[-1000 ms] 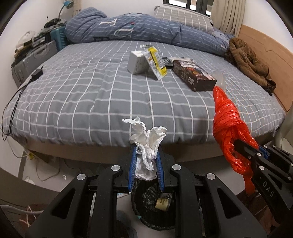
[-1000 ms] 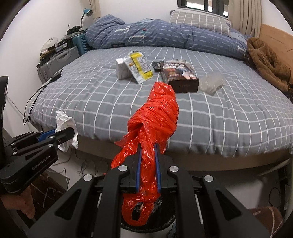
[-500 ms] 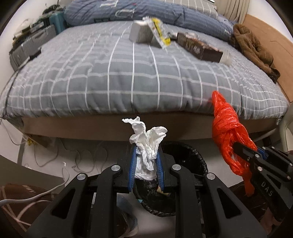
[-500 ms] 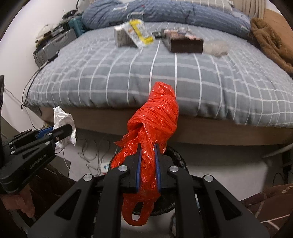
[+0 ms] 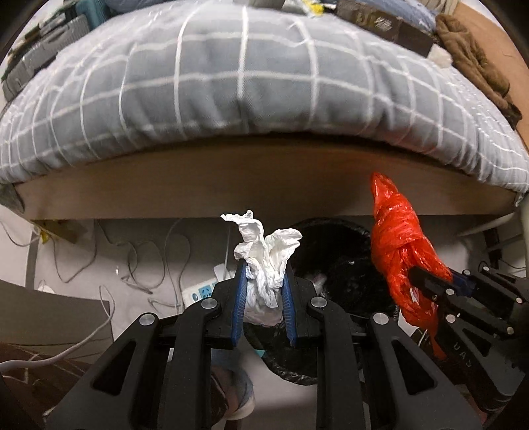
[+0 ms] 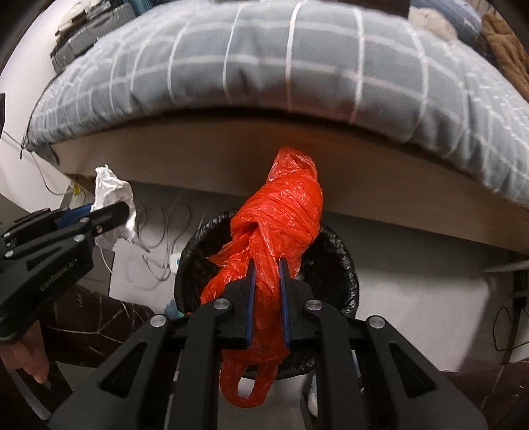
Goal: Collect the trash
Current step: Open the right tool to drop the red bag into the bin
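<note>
My left gripper [image 5: 263, 264] is shut on a crumpled white tissue [image 5: 264, 254], held above the near left rim of a black-lined trash bin [image 5: 334, 251] on the floor by the bed. My right gripper [image 6: 265, 264] is shut on a knotted red plastic bag [image 6: 281, 228], held over the bin's opening [image 6: 334, 264]. The red bag [image 5: 396, 251] and right gripper [image 5: 426, 281] show at the right of the left wrist view. The tissue [image 6: 112, 198] and left gripper [image 6: 115, 211] show at the left of the right wrist view.
The bed with a grey checked cover [image 5: 251, 82] and wooden side board [image 5: 231, 185] stands just behind the bin. Boxes [image 5: 380, 23] and a brown garment [image 5: 476, 63] lie on the bed. Cables and a power strip [image 5: 198, 291] lie on the floor left of the bin.
Both grippers have dropped lower and closer to the floor with their loads. The bed top has slid up out of view and the bin now sits under the red bag.
</note>
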A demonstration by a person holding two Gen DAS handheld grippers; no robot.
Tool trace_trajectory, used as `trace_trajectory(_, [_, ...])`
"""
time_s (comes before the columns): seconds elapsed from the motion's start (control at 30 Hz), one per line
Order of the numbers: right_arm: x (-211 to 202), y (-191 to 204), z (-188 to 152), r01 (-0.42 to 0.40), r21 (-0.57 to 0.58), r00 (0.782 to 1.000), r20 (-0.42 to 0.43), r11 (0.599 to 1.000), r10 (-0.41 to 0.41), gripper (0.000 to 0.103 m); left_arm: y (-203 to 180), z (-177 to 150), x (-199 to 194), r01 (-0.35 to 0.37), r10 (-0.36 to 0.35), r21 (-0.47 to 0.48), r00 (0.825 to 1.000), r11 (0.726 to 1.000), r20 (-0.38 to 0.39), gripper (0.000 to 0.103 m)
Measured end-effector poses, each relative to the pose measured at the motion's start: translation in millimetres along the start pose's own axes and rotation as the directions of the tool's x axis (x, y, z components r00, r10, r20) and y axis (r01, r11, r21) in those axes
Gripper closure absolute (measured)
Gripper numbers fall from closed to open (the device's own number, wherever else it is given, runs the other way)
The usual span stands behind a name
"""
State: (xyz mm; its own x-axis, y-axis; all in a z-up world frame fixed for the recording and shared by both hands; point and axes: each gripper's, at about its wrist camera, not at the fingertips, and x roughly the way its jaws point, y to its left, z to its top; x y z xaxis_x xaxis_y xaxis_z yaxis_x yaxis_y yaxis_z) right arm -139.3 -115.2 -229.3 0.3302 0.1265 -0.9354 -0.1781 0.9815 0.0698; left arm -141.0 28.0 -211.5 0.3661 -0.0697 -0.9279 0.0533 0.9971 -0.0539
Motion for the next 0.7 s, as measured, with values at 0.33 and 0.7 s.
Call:
trace_trajectory(0.33, [22.2, 9.5, 14.6, 0.004, -0.014, 1.0, -0.021, 1.0, -0.005, 0.071, 18.4, -2.8, 11.3, -0.013, 0.012, -0.038, 1.0, 0.999, -0.028, 0.084])
trace_trajectory(0.7, [-3.4, -23.3, 20.2, 0.061, 0.087, 0.996, 0.066, 0.994, -0.067, 0.018, 4.4, -4.2, 20.4, 0.015, -0.016, -0.015, 0.999, 1.0, -0.04, 0.084])
